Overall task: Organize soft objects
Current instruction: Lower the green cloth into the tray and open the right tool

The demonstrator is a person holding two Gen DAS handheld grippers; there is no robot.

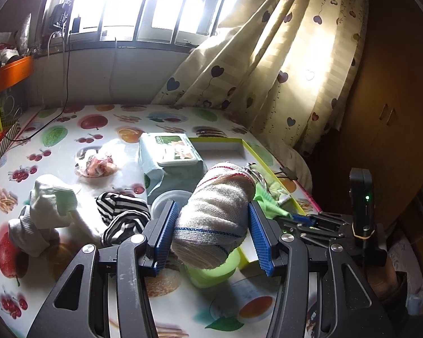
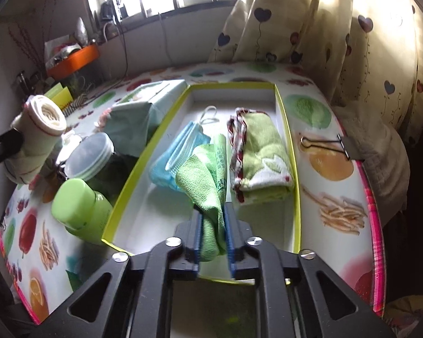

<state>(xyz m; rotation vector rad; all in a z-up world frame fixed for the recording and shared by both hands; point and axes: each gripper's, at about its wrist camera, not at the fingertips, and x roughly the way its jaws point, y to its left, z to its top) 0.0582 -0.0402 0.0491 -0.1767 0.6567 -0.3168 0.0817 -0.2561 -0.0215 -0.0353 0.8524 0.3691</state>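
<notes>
With the right tongs (image 2: 213,236) pinching the green cloth (image 2: 204,180) over the tray (image 2: 294,169), lower it at 6 o'clock of the blue mask (image 2: 177,155) while the left tongs (image 1: 211,225) loosely bracket the rolled towel (image 1: 214,211).

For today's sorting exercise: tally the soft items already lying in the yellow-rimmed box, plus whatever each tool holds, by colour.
Green: 2 – folded towel in box; cloth in right tool
Blue: 1 – face mask in box
Beige: 1 – rolled cloth in left tool
Total: 4
</notes>
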